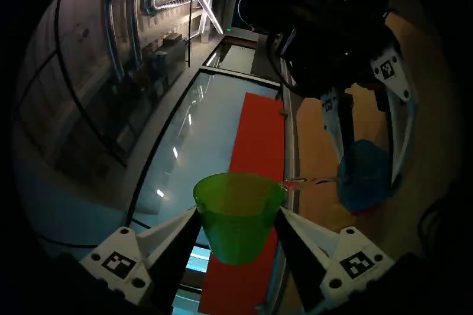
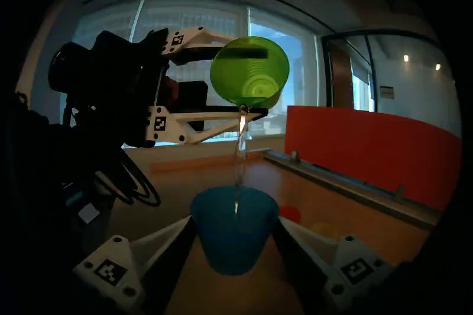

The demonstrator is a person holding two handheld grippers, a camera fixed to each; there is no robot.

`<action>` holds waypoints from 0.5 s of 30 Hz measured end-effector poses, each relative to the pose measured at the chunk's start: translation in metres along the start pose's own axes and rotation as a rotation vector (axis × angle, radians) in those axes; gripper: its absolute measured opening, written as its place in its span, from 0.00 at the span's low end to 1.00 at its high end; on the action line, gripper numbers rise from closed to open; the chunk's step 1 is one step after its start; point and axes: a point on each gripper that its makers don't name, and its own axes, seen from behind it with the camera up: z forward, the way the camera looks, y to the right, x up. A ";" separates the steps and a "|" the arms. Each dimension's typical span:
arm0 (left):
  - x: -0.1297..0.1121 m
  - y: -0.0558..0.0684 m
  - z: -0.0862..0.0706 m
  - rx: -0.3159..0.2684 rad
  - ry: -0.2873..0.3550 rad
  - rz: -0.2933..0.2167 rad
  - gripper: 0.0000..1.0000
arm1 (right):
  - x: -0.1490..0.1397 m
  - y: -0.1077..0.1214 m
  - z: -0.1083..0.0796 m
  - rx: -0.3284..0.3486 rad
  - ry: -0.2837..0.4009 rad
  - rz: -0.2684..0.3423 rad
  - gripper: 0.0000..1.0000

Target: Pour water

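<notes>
My left gripper (image 1: pixel 236 223) is shut on a clear green cup (image 1: pixel 237 216), which lies tipped on its side in the air. A thin stream of water (image 2: pixel 240 149) falls from the green cup (image 2: pixel 250 72) into a blue cup (image 2: pixel 234 229) below it. My right gripper (image 2: pixel 234 226) is shut on the blue cup, holding it upright above the wooden table (image 2: pixel 331 220). In the left gripper view the blue cup (image 1: pixel 363 176) sits between the right gripper's white fingers (image 1: pixel 402 126), with water (image 1: pixel 307 182) arcing toward it. In the right gripper view the left gripper (image 2: pixel 195 81) hangs above.
A red partition panel (image 2: pixel 378 149) runs along the table's far edge beside a metal rail (image 2: pixel 343 188). Large windows (image 2: pixel 177 31) stand behind. Small red (image 2: pixel 290 213) and yellow (image 2: pixel 324 229) round things lie on the table past the blue cup. A dark sleeve and cables (image 2: pixel 71 155) are at the left.
</notes>
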 end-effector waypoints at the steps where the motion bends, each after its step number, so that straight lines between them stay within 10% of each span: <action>1: 0.001 0.000 0.000 -0.001 0.001 0.002 0.83 | 0.000 0.000 0.000 0.000 0.000 0.000 0.89; 15: 0.009 -0.009 -0.002 0.009 0.005 0.055 0.83 | 0.004 -0.002 -0.002 -0.001 0.018 -0.007 0.89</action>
